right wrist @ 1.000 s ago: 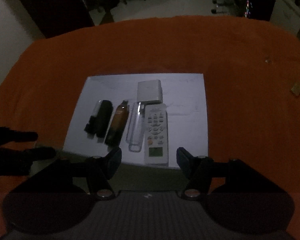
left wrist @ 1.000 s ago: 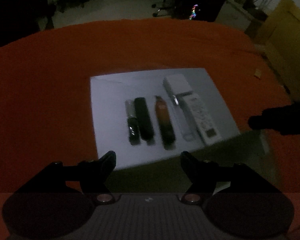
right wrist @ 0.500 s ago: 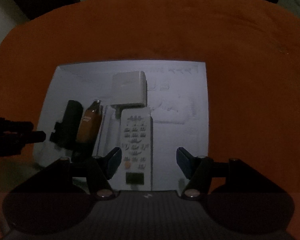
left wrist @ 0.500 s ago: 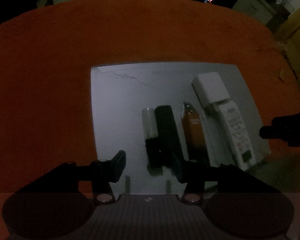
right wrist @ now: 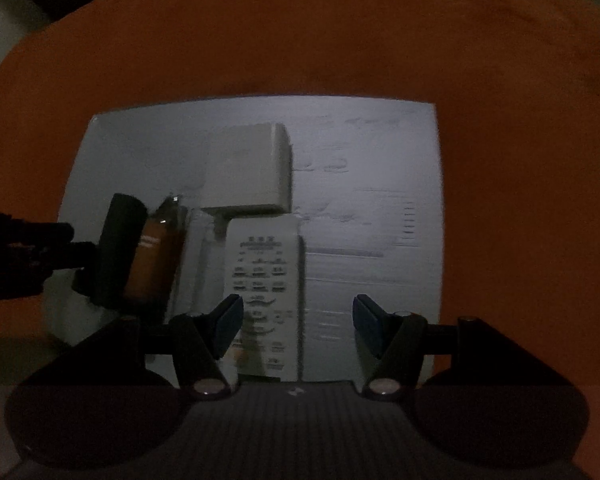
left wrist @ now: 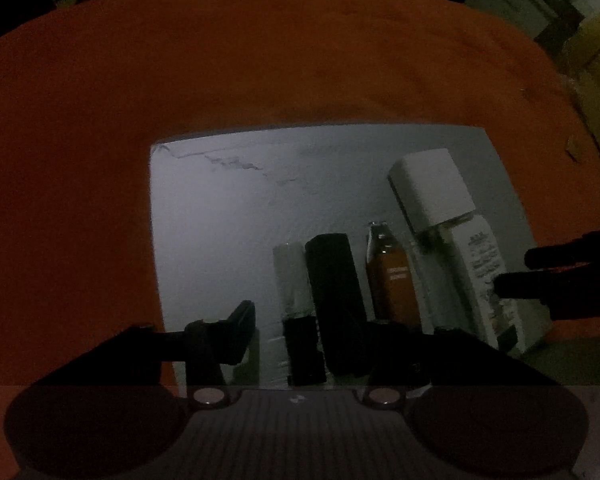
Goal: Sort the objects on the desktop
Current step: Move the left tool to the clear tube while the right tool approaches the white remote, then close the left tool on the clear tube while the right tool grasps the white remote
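I am looking down at an orange tabletop (left wrist: pixel 260 60) with a white sheet (left wrist: pixel 228 216) lying on it, and the things to sort are lined up on that sheet: a white-and-black tube (left wrist: pixel 294 280), a black case (left wrist: pixel 334 280), a brown bottle (left wrist: pixel 392 280), a white remote (right wrist: pixel 266 272) and a white box (right wrist: pixel 248 164) just beyond the remote. My left claw (left wrist: pixel 308 336) is hanging low over the tube and the black case; its jaws have just been closing, both things are sitting between them, and in this dim light I cannot tell whether the pads are pressing on anything. My right claw (right wrist: pixel 296 324) is standing partly open over the lower end of the remote, its left pad just beside the remote's edge and its right pad well clear, gripping nothing. The bottle's label and the remote's button rows are showing print, but it is too blurred and dark for me to read. Faint lines of writing on the sheet are equally unreadable.
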Tool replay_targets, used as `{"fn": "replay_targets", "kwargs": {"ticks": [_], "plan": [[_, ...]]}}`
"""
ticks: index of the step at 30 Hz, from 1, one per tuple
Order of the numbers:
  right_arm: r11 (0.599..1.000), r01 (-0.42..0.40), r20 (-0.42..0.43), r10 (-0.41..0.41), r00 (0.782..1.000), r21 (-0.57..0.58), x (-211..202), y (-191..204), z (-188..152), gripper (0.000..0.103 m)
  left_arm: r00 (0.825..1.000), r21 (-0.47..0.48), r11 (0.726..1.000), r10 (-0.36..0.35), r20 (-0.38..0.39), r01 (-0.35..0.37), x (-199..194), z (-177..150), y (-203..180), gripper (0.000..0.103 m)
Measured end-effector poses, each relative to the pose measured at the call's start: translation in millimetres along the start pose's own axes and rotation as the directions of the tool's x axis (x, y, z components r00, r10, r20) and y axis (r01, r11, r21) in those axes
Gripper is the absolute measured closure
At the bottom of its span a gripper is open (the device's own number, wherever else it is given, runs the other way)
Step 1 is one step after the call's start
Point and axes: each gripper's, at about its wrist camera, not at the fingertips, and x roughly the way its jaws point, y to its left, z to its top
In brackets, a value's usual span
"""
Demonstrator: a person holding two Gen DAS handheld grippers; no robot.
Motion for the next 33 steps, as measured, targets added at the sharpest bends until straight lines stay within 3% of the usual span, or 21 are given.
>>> {"fn": "replay_targets", "kwargs": {"ticks": [13,21,26,28,33], "plan": [[1.000,-0.007,-0.020,0.006,1.000,-0.026,8,11,-3,0.036,0.999,-0.034,0.999,0.043,0.011,-0.043,-3,-8,14,0.067],[0.999,0.011,-0.036,-0.013,0.999,-0.034,18,12,-3,0.035,0.995,0.004,0.995,0.098,-0.016,-0.098,9,-10,6,0.067],[0.998,0.026,-0.024,-0.027,0.999,-0.048,20,18,3,0.035,0.997,-0.007,0.998,0.069,-0.023,-0.070,8,-6,3,0.067],[0.998,0.033,-0.013,-0.034,0.999,-0.058,21,22,4,0.033,0.998,-0.002,0.998,0.061,-0.023,-0.061,8,-5,1,0.086],[0.993,0.059,-0.011,-0.060,0.998,-0.101,27,30,4,0.032,0.999,-0.009,0.999,0.048,-0.025,-0.049,10,-9,-3,0.086]]}}
